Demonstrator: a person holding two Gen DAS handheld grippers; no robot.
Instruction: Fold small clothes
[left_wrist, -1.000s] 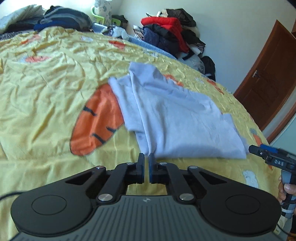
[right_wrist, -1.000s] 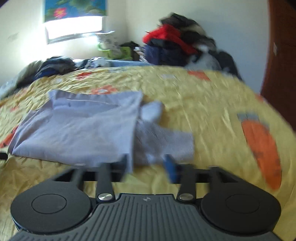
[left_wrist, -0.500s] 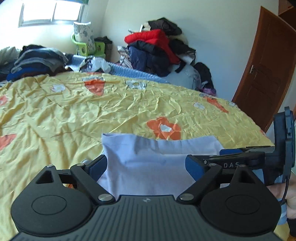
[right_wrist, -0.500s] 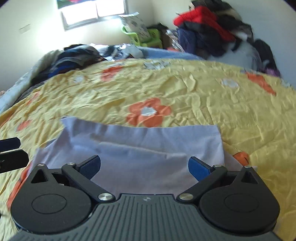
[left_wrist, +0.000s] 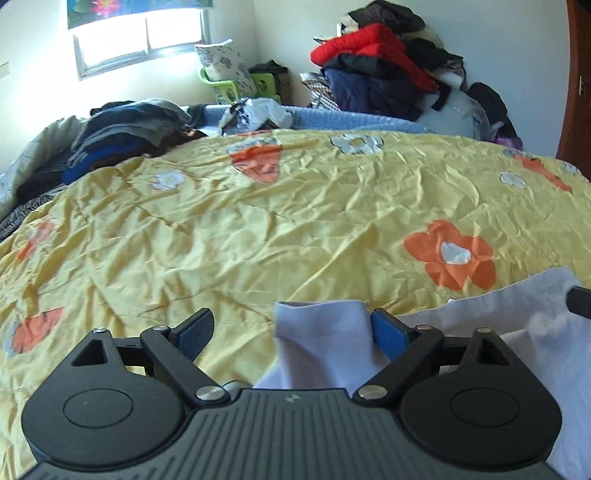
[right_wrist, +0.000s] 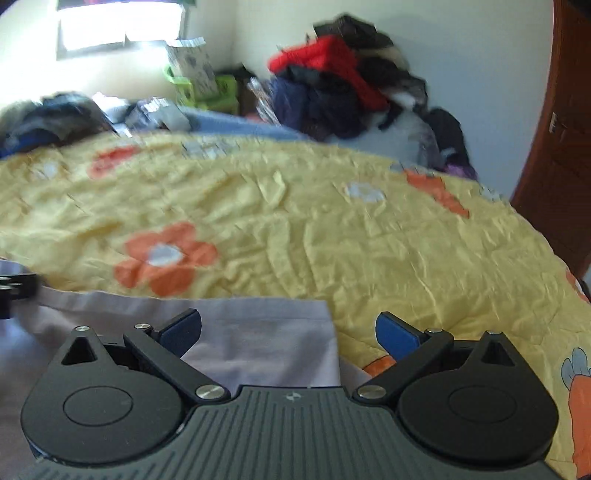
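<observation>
A bedroom with a pale wall and a bright window (left_wrist: 142, 35) at the back; most of both views is one bed under a yellow cover (left_wrist: 258, 221) printed with orange flowers. Beyond its far edge stand two heaps of clothes, a red-topped pile (left_wrist: 388, 70) in the corner and a dark pile (left_wrist: 125, 129) to the left. One brown door (right_wrist: 565, 155) shows at the right.

One pale lilac garment (right_wrist: 258, 332) lies flat at the near edge of the bed, already folded at least once by its doubled layers. The left gripper (left_wrist: 291, 328) has just opened wide, one raised corner of the cloth standing between its jaws against the right pad but not pinched. The right gripper (right_wrist: 288, 328) is also spread wide, holding nothing, over the garment's right corner.

I judge this a release between folds. The next fold calls for both grippers to drop onto matching corners, pinch, and carry them across evenly.
</observation>
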